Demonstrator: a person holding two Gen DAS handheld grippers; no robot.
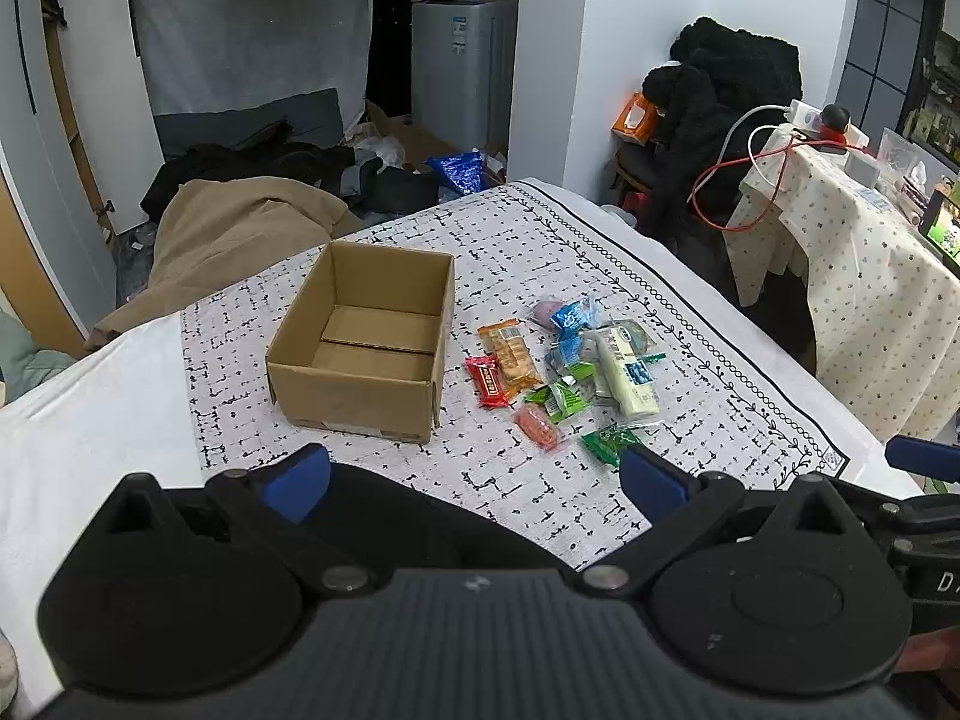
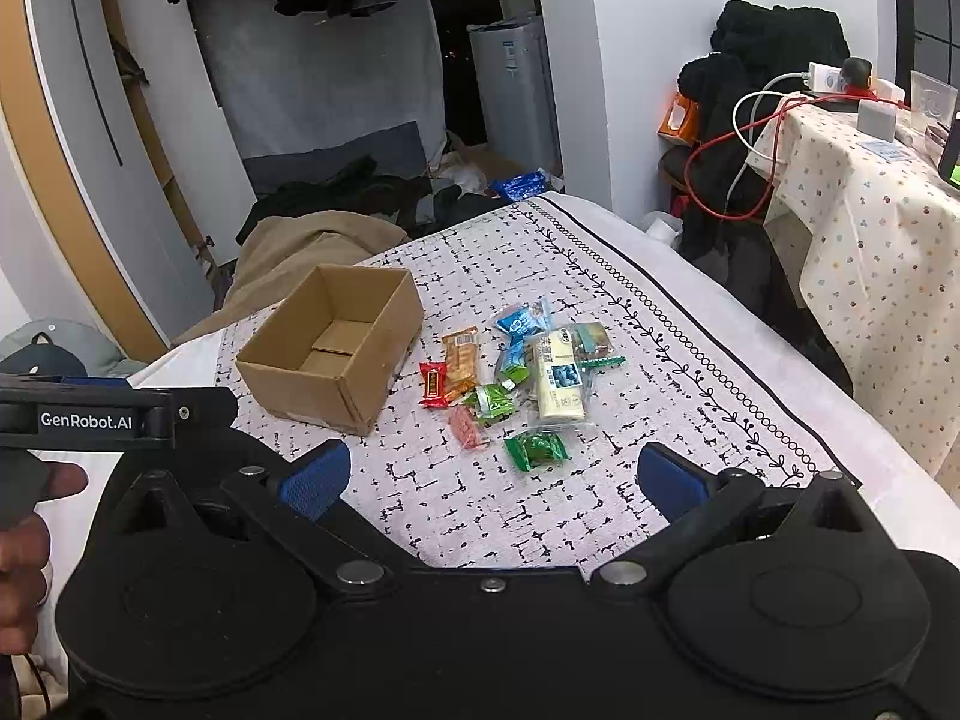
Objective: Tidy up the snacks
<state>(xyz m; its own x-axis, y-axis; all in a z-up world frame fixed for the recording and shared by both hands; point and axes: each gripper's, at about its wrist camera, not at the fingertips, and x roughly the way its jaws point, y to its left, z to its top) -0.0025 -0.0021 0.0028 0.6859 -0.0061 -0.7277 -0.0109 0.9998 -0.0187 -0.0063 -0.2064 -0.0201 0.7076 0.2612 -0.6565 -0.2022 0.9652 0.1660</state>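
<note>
Snacks are all in one loose pile at the center of both frames, sitting on a patterned tablecloth (image 1: 540,240) right of a cardboard box (image 1: 360,342). Box is open on top with nothing in it, you can see the bottom flaps. None of the packets touch it.

Going through the pile in the left wrist view: a red bar (image 1: 489,381) lies closest to the box, an orange cracker pack (image 1: 510,354) is just beside it and partly over it, and a long cream-colored pack (image 1: 624,375) sits on the right side of the heap. Two blue wrappers (image 1: 570,315) are toward the top of the pile, a couple of light green candies (image 1: 561,399) are in the middle, a pink one (image 1: 537,427) is below those, and a dark green packet (image 1: 609,443) is lowest in frame, nearest the grippers. Can't read any labels.

Left gripper (image 1: 474,483) fills the bottom of its frame, blue pads spread wide, nothing between them. Right gripper (image 2: 492,474) is the same deal in its own view: wide apart, gripping nothing, with the dark green packet just above the gap. Both hover short of the pile, not touching any snack.

At the lower left edge of the right wrist view you can see a hand (image 2: 27,540) by the other gripper's body.
</note>
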